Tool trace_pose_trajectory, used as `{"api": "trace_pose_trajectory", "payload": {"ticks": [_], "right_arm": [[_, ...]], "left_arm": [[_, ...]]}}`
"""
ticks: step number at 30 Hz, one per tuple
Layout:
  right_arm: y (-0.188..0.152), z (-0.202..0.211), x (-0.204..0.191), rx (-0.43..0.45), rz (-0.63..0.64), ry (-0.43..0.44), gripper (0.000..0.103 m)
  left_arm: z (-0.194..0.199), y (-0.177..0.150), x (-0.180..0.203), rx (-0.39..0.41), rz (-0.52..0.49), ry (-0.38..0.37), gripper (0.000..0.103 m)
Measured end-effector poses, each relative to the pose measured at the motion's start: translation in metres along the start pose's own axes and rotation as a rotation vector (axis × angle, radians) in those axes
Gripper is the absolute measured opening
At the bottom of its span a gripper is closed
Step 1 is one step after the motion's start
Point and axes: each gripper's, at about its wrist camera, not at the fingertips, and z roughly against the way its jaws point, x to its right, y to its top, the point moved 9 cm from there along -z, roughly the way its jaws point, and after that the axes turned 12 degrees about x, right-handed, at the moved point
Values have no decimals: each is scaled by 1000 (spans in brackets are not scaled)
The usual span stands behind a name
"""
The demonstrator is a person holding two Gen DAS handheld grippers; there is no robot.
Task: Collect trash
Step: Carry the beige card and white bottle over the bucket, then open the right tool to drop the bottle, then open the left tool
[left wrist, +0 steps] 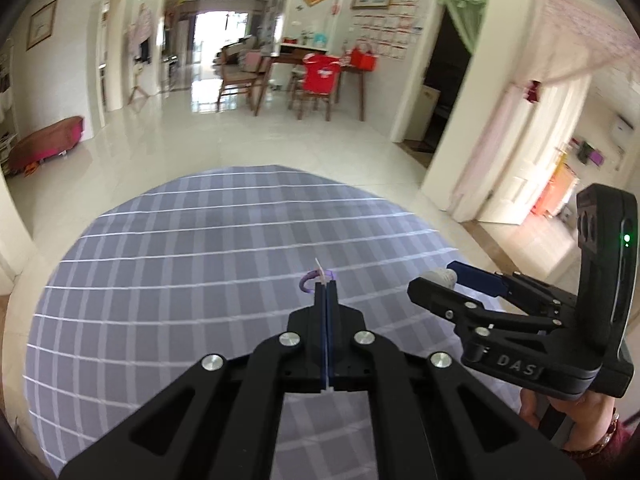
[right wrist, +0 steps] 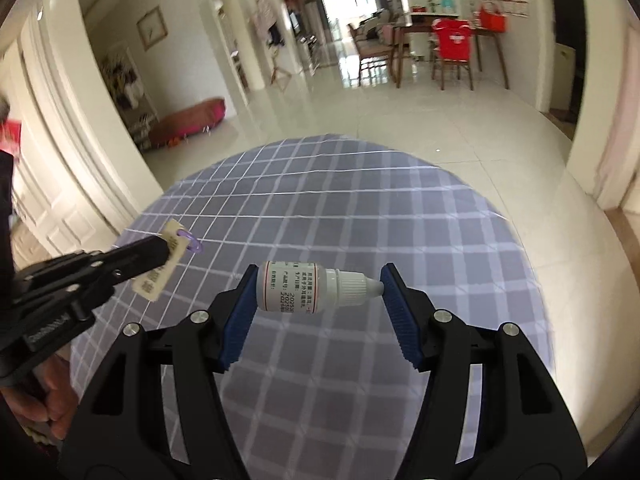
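My left gripper (left wrist: pixel 326 285) is shut on a small cream paper tag (right wrist: pixel 166 264) that carries a purple ring (right wrist: pixel 195 242). In the left wrist view only the tag's thin edge (left wrist: pixel 319 267) and the ring (left wrist: pixel 308 282) stick out past the tips. A white dropper bottle (right wrist: pixel 296 288) with a printed label lies sideways between the blue pads of my right gripper (right wrist: pixel 320 274), base against one pad and nozzle against the other. Both grippers hover above a round table with a grey checked cloth (right wrist: pixel 360 208). From the left wrist view, the right gripper (left wrist: pixel 440 278) is close on the right.
Glossy tiled floor (left wrist: pixel 248 136) lies beyond the table's far edge. A wooden dining table and chairs, one with a red shirt (left wrist: pixel 320 74) over it, stand far back. A pink cushion (left wrist: pixel 48 140) lies by the left wall, and a door frame (left wrist: pixel 452 152) is at right.
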Motion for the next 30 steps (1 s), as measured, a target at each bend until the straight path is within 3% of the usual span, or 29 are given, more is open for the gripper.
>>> {"api": "trace_pose_trajectory", "payload": {"ticks": [7, 15, 21, 26, 28, 30], "right_arm": [[-16, 99, 69, 100, -97, -78, 60], [-42, 181, 169, 164, -229, -199, 60], [-63, 215, 227, 179, -309, -283, 60], [-76, 219, 264, 199, -381, -319, 62], [-83, 215, 278, 202, -414, -325, 75], [-91, 215, 292, 200, -433, -354, 77]], "left_arm": [[8, -17, 112, -11, -68, -135, 0], [-14, -59, 246, -83, -190, -280, 0], [-42, -88, 304, -145, -237, -324, 0], [-68, -109, 333, -199, -268, -329, 0], [-74, -113, 340, -210, -281, -323, 0], [-78, -119, 347, -220, -289, -320, 0]]}}
